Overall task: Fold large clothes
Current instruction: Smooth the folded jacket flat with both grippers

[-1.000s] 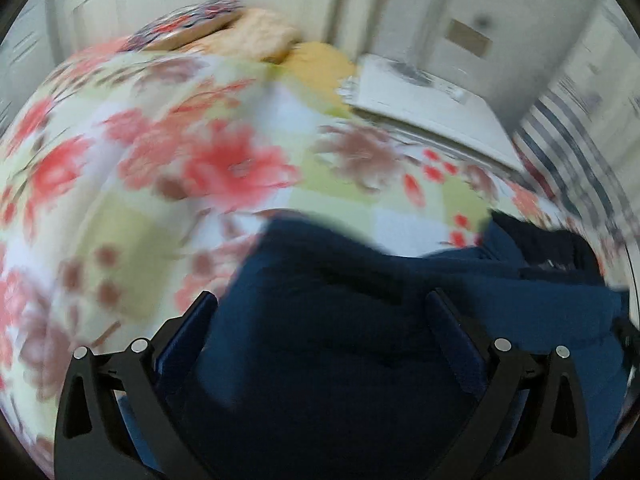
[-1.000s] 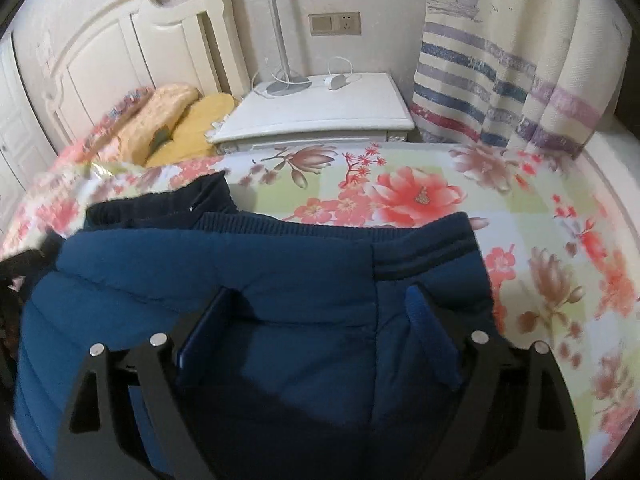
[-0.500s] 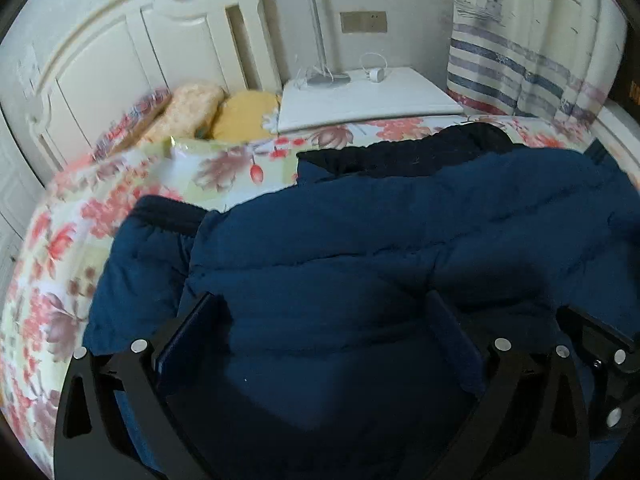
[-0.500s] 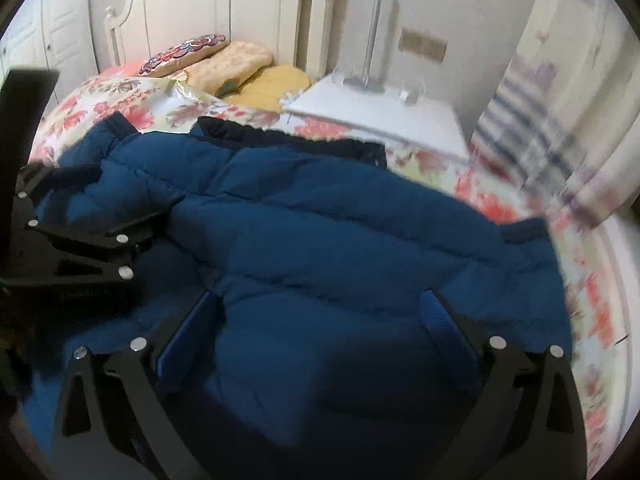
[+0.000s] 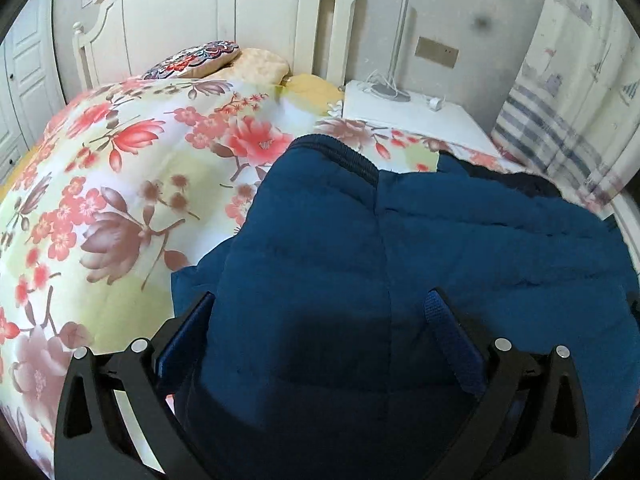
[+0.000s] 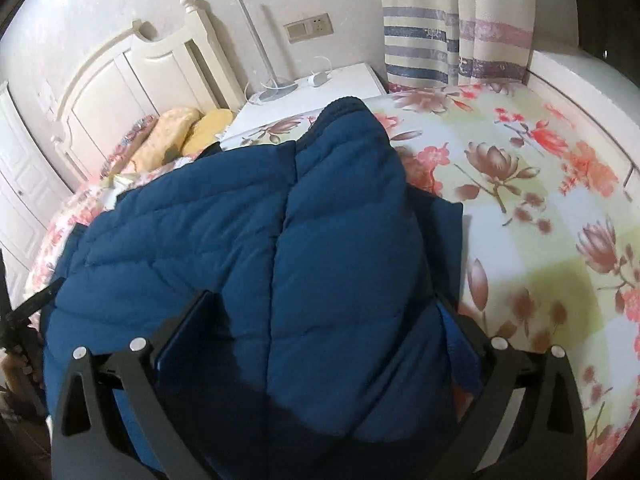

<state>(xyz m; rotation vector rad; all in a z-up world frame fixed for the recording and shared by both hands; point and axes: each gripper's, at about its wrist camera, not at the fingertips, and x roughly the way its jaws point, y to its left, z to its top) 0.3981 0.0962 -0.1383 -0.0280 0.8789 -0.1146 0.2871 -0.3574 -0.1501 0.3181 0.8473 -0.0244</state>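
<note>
Blue jacket [image 5: 420, 248] on the floral bedspread [image 5: 100, 184], no readable writing or labels.
Left gripper [image 5: 320, 320] and right gripper [image 6: 316, 320] both stand wide apart, grasping nothing; jacket bulk lies between their fingers, folded sleeves up toward the nightstand [image 6: 304, 96], headboard [image 5: 180, 20] behind.

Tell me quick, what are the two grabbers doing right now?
Left gripper: open, fingers spread wide either side of the blue puffy jacket, not pinching it.
Right gripper: open too, fingers wide around a jacket sleeve.
</note>
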